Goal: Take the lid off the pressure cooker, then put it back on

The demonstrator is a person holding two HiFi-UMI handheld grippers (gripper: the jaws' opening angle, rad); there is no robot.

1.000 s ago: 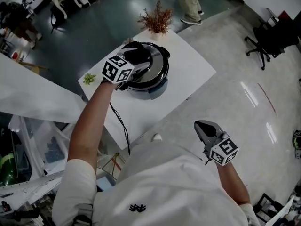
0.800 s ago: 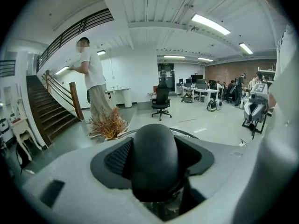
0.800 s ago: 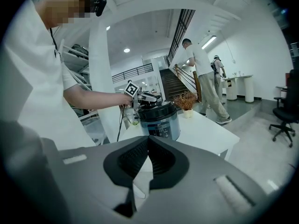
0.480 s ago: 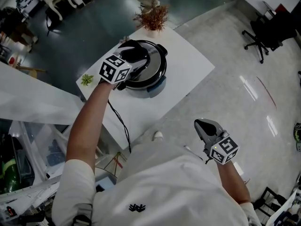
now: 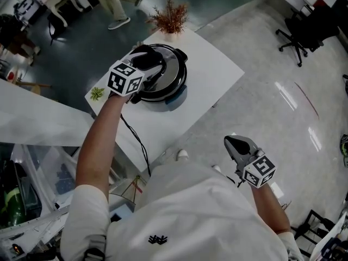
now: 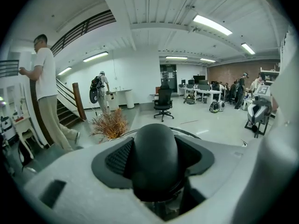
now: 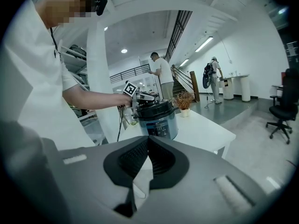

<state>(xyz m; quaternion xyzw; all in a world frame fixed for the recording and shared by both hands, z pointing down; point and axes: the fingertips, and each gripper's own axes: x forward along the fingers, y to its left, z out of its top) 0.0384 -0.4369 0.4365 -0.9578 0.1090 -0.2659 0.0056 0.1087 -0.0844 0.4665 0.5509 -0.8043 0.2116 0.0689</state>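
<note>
White square table (image 5: 217,64) with a smooth matte top, standing where a dark teal floor (image 5: 81,42) meets a glossy pale grey floor (image 5: 272,91). Open office room: staircase (image 6: 65,113) with dark railing, ceiling strip lights, black office chair (image 5: 293,31), people standing and walking in the background. On the table's far corner is a dried reddish plant (image 5: 169,18) in a small white pot; on the left corner, a small green sprig (image 5: 97,93). A black cable (image 5: 138,143) hangs off the table's near edge.

Pressure cooker (image 5: 163,88) sits on the table's left half, near the plant but apart from it. Round drum body, blue-grey metal with a dark front control panel, seen from the right gripper view (image 7: 158,118). Its lid (image 5: 171,72) is on the pot: shiny steel dome, black rim.

Left gripper (image 5: 149,61) is on top of the lid, arm stretched out. Its jaws are clamped on the lid handle (image 6: 154,160), a smooth black rounded knob filling the gap between the ribbed dark pads.

Right gripper (image 5: 231,143) is held off the table, over the grey floor and well apart from the cooker, jaws closed together (image 7: 147,141) with nothing between them.
</note>
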